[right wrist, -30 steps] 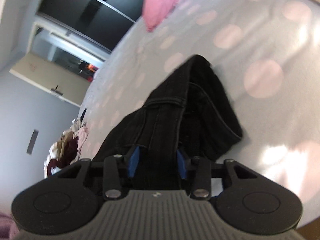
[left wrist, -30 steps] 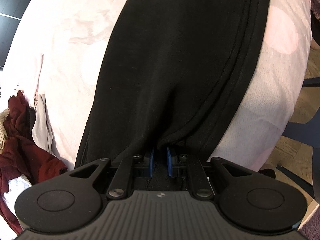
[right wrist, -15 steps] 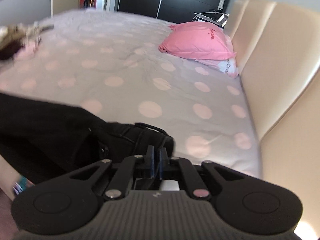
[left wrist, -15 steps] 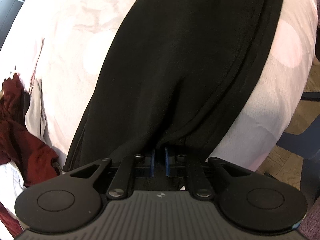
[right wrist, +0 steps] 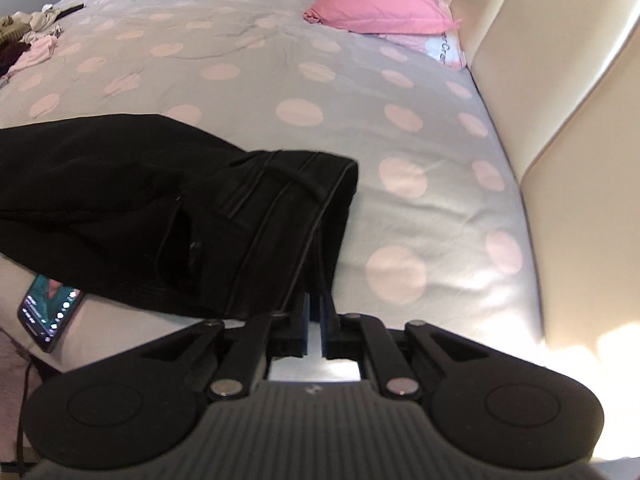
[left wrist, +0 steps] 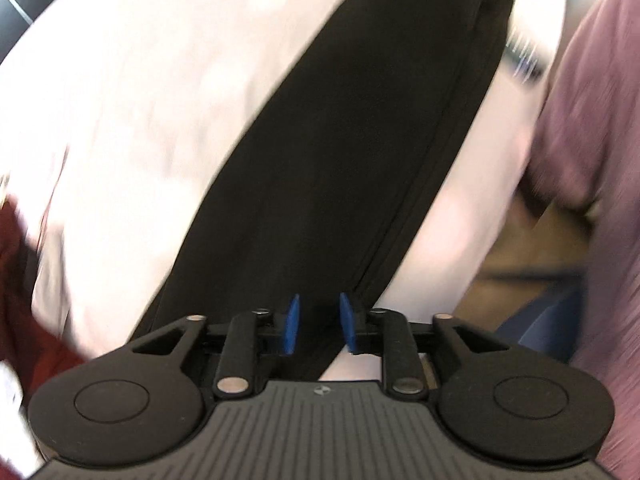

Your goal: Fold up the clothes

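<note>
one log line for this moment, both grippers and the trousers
left gripper: jaws just opening, long black trousers between | right gripper: jaws just opening, waistband at tips, grip unclear | trousers on pink-spotted bedsheet

The black trousers (right wrist: 168, 216) are matt woven cloth with raised stitched seams. Under them the bedsheet (right wrist: 256, 92) is soft, faintly creased cotton-like cloth. Right of the trousers, the headboard (right wrist: 560, 92) looks like smooth padded leatherette with a slight sheen. Beyond them the pink pillow (right wrist: 380, 10) is plain cloth. Left of them, the phone (right wrist: 48, 312) has a glossy glass screen.
</note>
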A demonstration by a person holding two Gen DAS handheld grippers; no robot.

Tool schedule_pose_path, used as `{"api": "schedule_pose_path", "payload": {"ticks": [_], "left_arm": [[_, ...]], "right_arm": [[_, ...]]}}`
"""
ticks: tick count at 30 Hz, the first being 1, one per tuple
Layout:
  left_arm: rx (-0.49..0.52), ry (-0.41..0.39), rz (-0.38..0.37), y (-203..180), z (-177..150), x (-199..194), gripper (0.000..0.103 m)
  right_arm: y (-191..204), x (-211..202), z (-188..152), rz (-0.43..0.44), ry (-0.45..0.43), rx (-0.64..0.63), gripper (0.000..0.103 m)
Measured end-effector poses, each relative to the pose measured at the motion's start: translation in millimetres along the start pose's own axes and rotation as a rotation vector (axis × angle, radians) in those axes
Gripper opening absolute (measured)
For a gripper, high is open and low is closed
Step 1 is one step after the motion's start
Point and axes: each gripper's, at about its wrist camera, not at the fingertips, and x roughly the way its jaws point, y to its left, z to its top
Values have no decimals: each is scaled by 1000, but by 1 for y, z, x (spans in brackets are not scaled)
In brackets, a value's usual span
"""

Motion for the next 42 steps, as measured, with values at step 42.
{"api": "schedule_pose_path", "payload": {"ticks": [42], "left_arm": [[689, -194, -34, -250, 447, 178, 23]], "right_arm": [[38, 47, -51, -24, -370, 97, 25]]}}
